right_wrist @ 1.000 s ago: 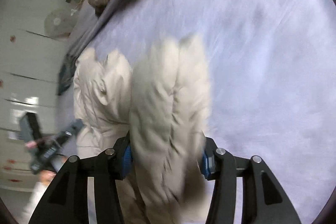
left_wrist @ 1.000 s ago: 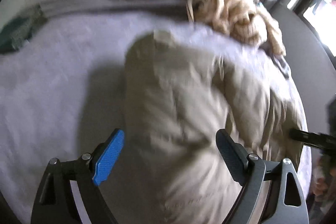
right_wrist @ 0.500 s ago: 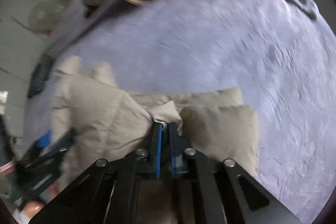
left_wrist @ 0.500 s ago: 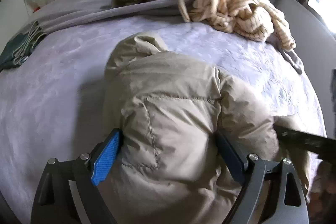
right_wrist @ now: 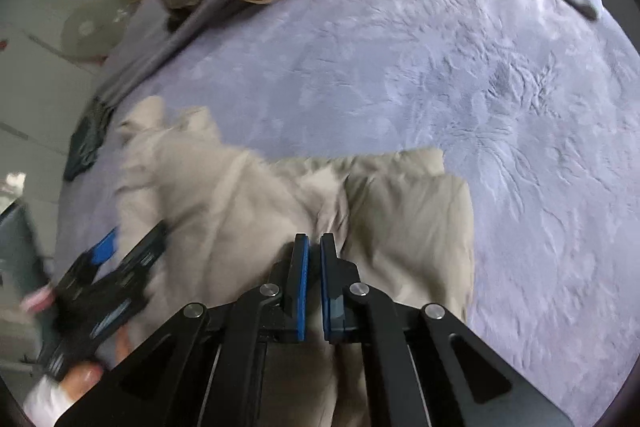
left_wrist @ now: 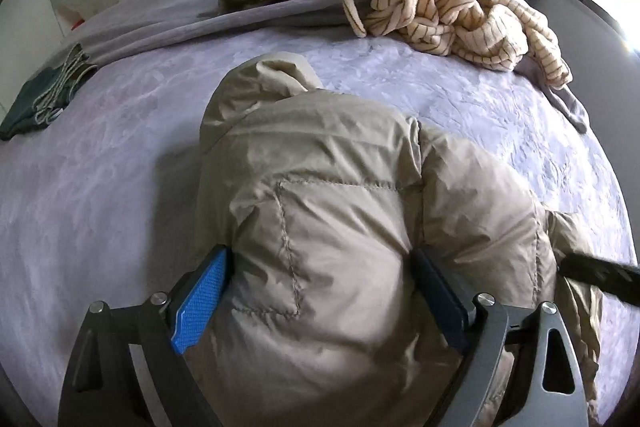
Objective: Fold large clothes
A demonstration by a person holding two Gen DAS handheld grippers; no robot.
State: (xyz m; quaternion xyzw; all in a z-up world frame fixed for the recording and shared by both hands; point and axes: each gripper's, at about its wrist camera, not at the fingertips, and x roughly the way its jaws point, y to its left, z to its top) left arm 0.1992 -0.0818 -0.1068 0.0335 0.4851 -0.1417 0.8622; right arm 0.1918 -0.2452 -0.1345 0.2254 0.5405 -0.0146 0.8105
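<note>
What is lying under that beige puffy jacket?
The beige puffy jacket lies on a lavender bedspread, visible all round it. Whatever is directly beneath the jacket is covered.

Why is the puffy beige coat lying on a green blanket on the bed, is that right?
Not quite. The puffy beige coat does lie on the bed, but the blanket under it is lavender, not green. The left wrist view shows it clearly.

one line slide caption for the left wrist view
Left gripper straddles a bulky fold of the beige puffer jacket on the lavender bedspread, striped clothes heaped behind.
</note>
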